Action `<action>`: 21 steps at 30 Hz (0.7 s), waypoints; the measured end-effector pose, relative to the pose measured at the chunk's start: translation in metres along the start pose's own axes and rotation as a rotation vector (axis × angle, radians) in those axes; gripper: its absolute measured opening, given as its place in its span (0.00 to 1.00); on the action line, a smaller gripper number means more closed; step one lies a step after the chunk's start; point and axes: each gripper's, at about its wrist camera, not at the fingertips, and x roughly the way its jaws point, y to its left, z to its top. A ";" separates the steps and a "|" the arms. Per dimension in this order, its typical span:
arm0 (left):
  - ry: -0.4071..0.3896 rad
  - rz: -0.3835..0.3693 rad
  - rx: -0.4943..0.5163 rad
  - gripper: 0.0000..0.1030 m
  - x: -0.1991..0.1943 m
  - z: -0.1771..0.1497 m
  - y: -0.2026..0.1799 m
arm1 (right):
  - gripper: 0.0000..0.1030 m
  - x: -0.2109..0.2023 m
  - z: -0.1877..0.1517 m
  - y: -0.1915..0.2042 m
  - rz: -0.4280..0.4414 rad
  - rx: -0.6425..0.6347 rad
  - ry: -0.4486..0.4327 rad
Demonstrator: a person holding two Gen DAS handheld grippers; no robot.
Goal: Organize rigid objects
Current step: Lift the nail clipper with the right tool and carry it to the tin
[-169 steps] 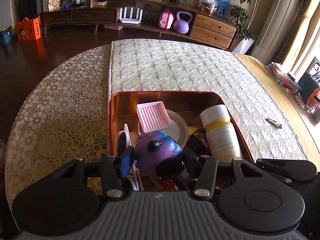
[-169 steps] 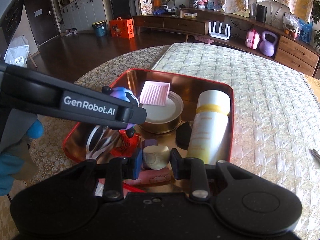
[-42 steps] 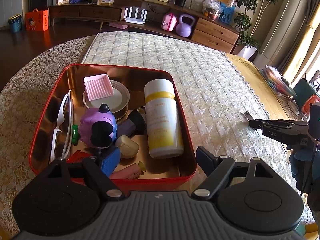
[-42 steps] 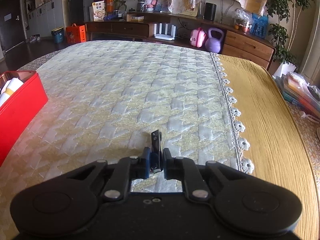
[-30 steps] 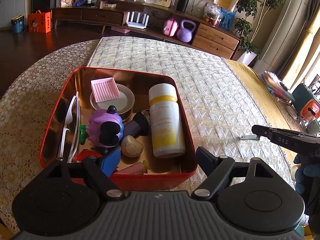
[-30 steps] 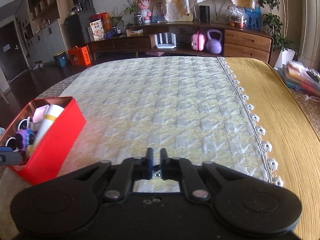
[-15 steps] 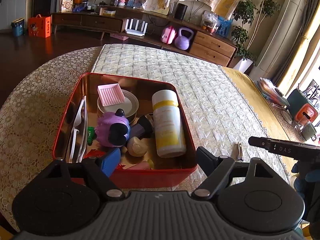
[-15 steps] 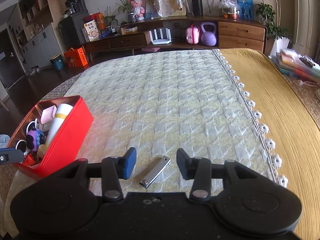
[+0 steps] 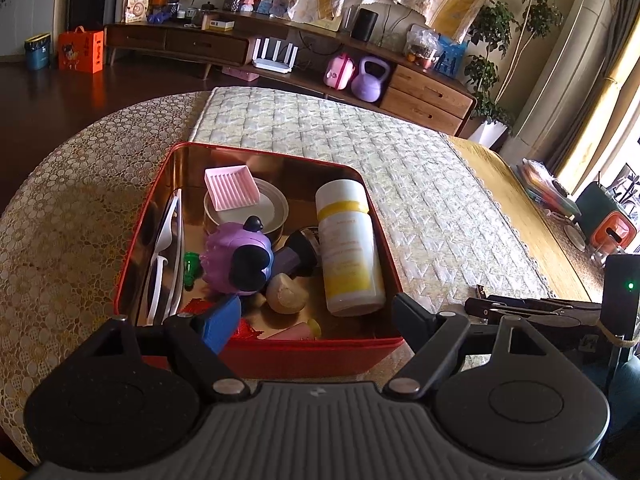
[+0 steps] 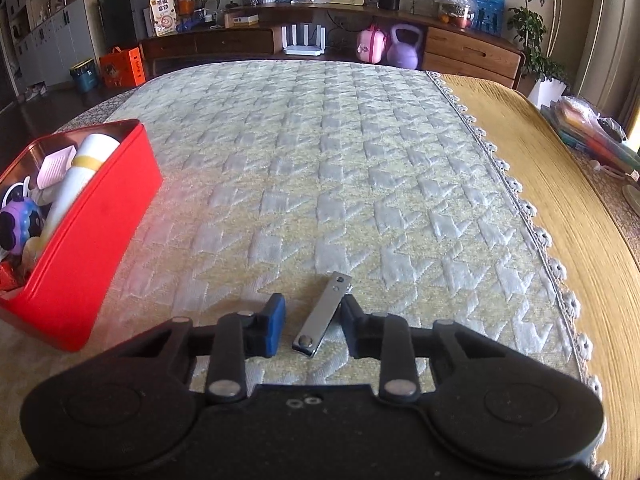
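Nail clipper lies flat on the quilted cloth between my right gripper fingers, long axis angled away up-right. Jaws closing, not pinching yet. No readable writing on it. My left gripper hangs wide open over the red tin.

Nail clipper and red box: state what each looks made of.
Nail clipper: metal, likely steel; flat silvery brushed bar with a rivet at each end. Red box: probably tin-plate; glossy red outside, its mirror-like gold inner wall reflecting the contents.
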 end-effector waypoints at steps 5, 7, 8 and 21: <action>0.000 -0.007 -0.013 0.80 0.000 0.000 0.005 | 0.11 -0.003 -0.006 0.008 -0.012 -0.029 -0.029; -0.002 -0.007 -0.014 0.80 -0.001 -0.001 0.007 | 0.11 -0.006 -0.007 0.006 0.007 -0.007 -0.035; -0.003 -0.008 -0.015 0.80 -0.002 0.000 0.008 | 0.11 -0.008 -0.007 0.005 0.023 0.005 -0.040; -0.031 -0.012 -0.039 0.80 -0.014 -0.001 0.020 | 0.11 -0.069 0.022 0.043 0.225 0.050 -0.131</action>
